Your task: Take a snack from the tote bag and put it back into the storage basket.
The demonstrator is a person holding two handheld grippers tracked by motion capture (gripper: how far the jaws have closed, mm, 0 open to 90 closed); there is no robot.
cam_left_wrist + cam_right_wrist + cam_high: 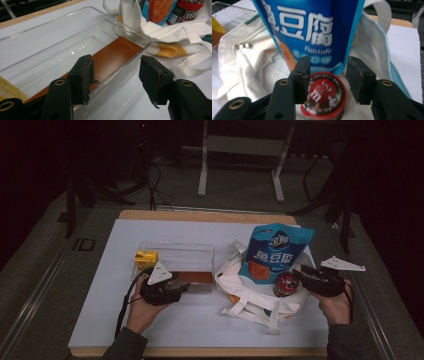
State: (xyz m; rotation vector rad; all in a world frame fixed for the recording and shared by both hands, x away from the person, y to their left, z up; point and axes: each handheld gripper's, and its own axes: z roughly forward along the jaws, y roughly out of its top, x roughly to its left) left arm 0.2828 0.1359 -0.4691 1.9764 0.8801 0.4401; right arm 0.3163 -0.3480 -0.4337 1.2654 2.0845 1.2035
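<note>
1. M&M's tub [285, 285] with the red lid sits in the mouth of the white tote bag [250, 302], right at the foot of the blue fish tofu bag [274, 252], which leans up out of the same tote.
2. Right gripper [302, 274] is just beside the tub, on its right in the high view. In the right gripper view the tub [324, 96] lies below and between the two black jaws, which stand apart with their pads off it, so released, not gripping anything.
3. Left gripper [184, 289] is over at the clear plastic bin [200, 251], by its near edge. Its jaws are spread too, with nothing pinched. In the left gripper view one jaw hangs over the inside of the bin [50, 47] and the other is outside the wall.
4. Inside the bin there's a flat brown pack [112, 56] lying along the near side, plus a small yellow carton [146, 258] at the left end.
5. Everything sits on a white sheet over the wooden table [200, 216], bin left, tote right, nearly touching.
</note>
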